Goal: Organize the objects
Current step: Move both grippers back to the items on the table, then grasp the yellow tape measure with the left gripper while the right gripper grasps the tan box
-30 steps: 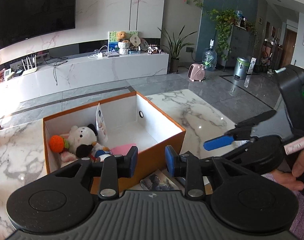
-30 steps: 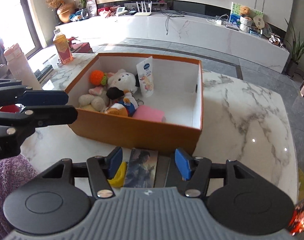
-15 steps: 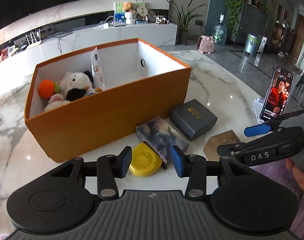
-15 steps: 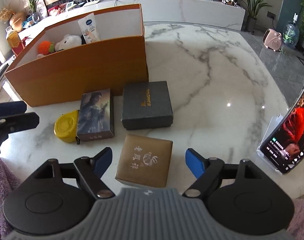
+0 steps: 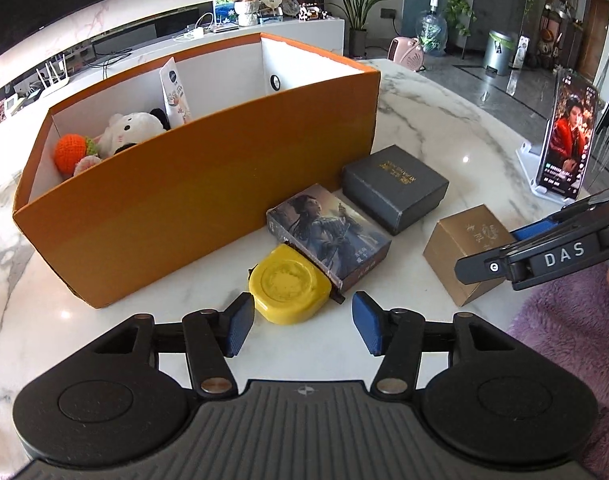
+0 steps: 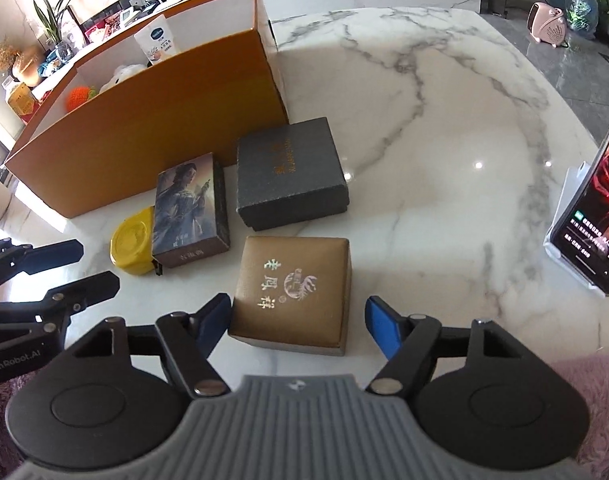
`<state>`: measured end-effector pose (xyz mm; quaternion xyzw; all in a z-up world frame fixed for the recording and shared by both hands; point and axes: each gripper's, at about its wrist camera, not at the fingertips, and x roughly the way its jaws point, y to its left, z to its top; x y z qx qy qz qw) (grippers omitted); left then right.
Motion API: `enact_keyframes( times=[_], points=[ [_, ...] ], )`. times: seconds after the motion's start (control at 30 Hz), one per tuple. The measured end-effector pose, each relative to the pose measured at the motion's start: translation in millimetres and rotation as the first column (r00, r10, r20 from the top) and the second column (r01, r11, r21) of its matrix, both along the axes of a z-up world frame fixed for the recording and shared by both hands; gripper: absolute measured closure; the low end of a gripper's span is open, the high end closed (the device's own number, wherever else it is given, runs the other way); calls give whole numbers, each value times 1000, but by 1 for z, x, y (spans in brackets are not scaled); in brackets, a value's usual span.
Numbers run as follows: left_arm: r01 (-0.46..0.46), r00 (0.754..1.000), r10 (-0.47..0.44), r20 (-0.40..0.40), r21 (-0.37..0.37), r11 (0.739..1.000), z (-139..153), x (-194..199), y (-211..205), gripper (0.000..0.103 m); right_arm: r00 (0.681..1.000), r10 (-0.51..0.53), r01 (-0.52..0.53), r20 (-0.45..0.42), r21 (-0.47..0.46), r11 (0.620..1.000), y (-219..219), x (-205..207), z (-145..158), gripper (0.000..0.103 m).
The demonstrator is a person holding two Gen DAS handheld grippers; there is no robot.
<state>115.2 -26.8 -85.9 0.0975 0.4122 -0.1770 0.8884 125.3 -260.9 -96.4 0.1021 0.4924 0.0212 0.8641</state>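
Note:
An orange box (image 5: 208,204) (image 6: 152,120) on the marble table holds plush toys (image 5: 132,132) and a white pouch (image 5: 174,94). In front of it lie a yellow tape measure (image 5: 288,284) (image 6: 130,242), a picture box (image 5: 328,236) (image 6: 188,208), a dark grey box (image 5: 396,186) (image 6: 288,172) and a gold box (image 5: 470,250) (image 6: 294,290). My left gripper (image 5: 302,330) is open, just short of the tape measure. My right gripper (image 6: 298,324) is open, its fingers on either side of the gold box's near end.
A phone on a white stand (image 5: 566,140) (image 6: 592,216) stands at the table's right edge. Bare marble (image 6: 444,120) lies right of the boxes. A purple fleece sleeve (image 5: 576,340) is at the right. A TV console (image 5: 184,44) is behind.
Both grippers have dropped and pulled back from above the orange box to the items in front of it. Both jaws have opened wider. The right gripper now straddles the gold box.

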Motion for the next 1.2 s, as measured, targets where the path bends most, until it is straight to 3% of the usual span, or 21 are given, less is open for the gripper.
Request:
enact_keyframes(
  times=[0.23,0.63,0.73,0.83,0.97,1.2],
  points=[
    [6,1000,-5,-7,11,1000,-3,7,1,29,1000,23,-23,2,-20,1000,7,1,-3,37],
    [139,990,-139,-10,69,988,-13,36,-9,22,997,68,-67,44,-18,998,11,5,-9,36],
    [214,977,-212,-34,114,970,-18,43,-12,22,997,66,-66,41,-8,998,10,6,-11,35],
    [307,952,-301,-58,176,935,-21,46,-16,20,997,65,-65,40,2,998,9,7,-12,34],
    [379,925,-370,-83,186,906,-21,53,-18,19,997,66,-66,34,0,998,10,8,-14,34],
    [418,907,-398,-135,179,891,-25,57,-19,19,996,82,-81,39,-26,996,13,9,-15,34]
  ],
)
